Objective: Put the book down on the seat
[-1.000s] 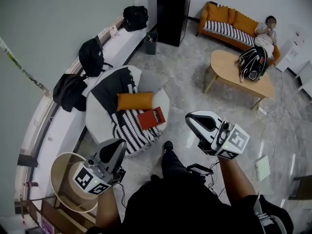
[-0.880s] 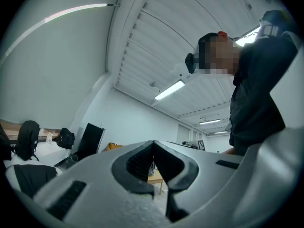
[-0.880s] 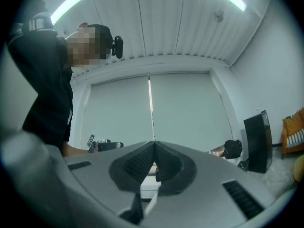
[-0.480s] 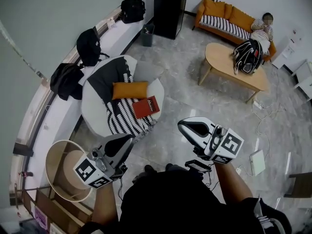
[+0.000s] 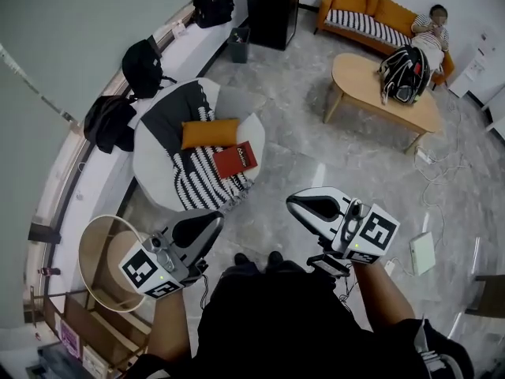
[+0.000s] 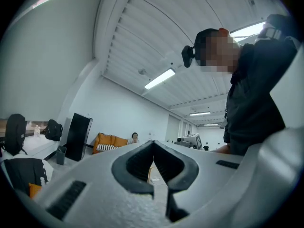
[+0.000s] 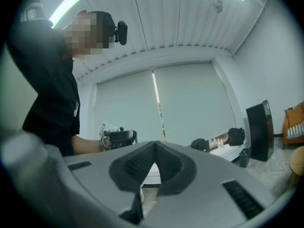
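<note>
A red book [image 5: 235,159] lies flat on the round white seat [image 5: 150,164], beside an orange cushion [image 5: 210,133] and on a striped blanket [image 5: 197,186]. My left gripper [image 5: 210,222] is held low at the picture's left, short of the seat, its jaws shut with nothing between them. My right gripper [image 5: 297,204] hangs over the marble floor to the right of the seat, also shut and empty. In the left gripper view the left gripper [image 6: 153,145] points across the room. The right gripper [image 7: 154,147] points toward the window, with the left gripper [image 7: 118,137] in sight.
A wooden coffee table [image 5: 371,93] carries a backpack [image 5: 404,73]; behind it a person sits on an orange sofa [image 5: 371,10]. A black cabinet [image 5: 272,6] stands at the back. Bags [image 5: 142,65] lie on the window ledge. A round side table [image 5: 99,259] stands lower left.
The seat with the book has slid up and away in the picture as I stepped back. Both grippers stayed shut and empty, drifting a little toward the middle.
</note>
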A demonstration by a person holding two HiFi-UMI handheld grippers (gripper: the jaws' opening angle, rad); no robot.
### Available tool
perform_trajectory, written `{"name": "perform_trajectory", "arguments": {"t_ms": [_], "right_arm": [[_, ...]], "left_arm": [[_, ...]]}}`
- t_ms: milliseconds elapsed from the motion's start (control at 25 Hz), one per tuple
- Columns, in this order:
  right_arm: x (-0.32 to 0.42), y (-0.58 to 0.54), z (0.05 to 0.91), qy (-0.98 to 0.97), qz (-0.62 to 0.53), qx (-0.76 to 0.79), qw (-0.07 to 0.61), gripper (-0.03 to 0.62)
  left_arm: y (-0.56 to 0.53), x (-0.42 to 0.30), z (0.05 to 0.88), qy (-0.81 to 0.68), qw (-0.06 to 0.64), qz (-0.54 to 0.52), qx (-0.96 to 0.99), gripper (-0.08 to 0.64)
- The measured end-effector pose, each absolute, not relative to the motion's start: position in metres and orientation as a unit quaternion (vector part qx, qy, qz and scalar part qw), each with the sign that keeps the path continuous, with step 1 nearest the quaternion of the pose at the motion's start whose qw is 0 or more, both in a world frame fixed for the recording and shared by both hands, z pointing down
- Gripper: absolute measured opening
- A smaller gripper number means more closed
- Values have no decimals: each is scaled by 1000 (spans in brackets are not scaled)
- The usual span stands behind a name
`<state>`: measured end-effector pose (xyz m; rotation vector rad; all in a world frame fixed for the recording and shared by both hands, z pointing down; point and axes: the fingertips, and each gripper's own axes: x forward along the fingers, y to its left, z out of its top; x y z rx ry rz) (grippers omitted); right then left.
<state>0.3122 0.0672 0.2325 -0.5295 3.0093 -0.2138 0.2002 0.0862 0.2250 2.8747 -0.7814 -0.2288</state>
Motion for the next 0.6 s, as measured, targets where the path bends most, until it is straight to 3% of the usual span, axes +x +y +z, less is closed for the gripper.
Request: {"name": "perform_trajectory", "arguments": {"t_ms": [600], "right_arm": [[352,94,238,991,-32,-120,40,26]], "left_arm": [[104,269,237,-249,82,-59,963,25]]}}
